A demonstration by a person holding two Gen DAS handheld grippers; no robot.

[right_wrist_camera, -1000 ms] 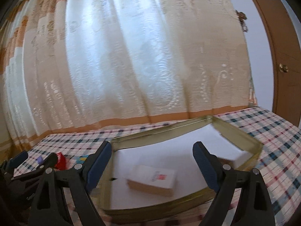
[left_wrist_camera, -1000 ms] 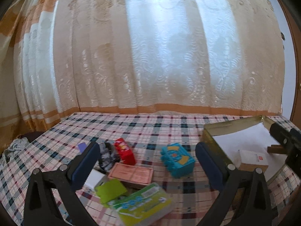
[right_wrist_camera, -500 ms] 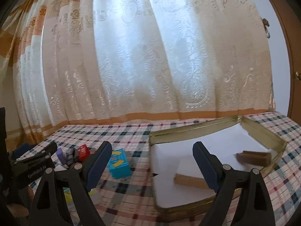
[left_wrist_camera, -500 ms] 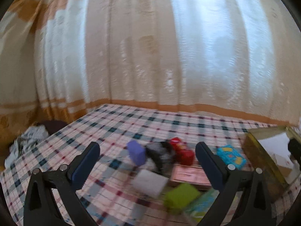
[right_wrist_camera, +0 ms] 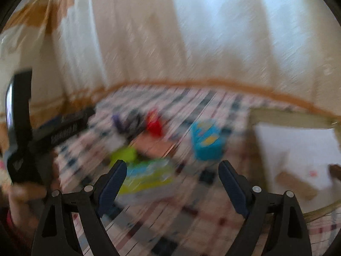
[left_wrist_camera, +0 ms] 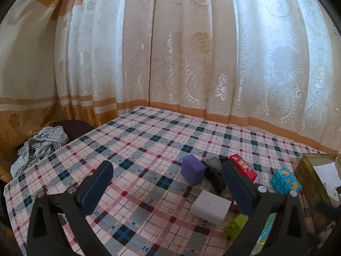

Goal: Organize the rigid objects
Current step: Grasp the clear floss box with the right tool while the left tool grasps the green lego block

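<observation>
While lace curtains [left_wrist_camera: 191, 53] hang behind it, the plaid-covered counter [left_wrist_camera: 138, 149] carries a gold tray [left_wrist_camera: 307, 177] at its right edge. Left of the tray lie a white box [left_wrist_camera: 210, 206], a purple block [left_wrist_camera: 192, 172], a red box [left_wrist_camera: 243, 167], a blue toy brick [left_wrist_camera: 284, 180] and a green brick [left_wrist_camera: 236, 227]. The left gripper [left_wrist_camera: 168, 192] and the right gripper [right_wrist_camera: 172, 188] both hang with jaws wide and nothing between them; the right view is blurred.

Plaid cloth [left_wrist_camera: 149, 149] (pink, blue) bears a purple block [left_wrist_camera: 192, 172], red box [left_wrist_camera: 243, 167] and turquoise brick [left_wrist_camera: 285, 181].
</observation>
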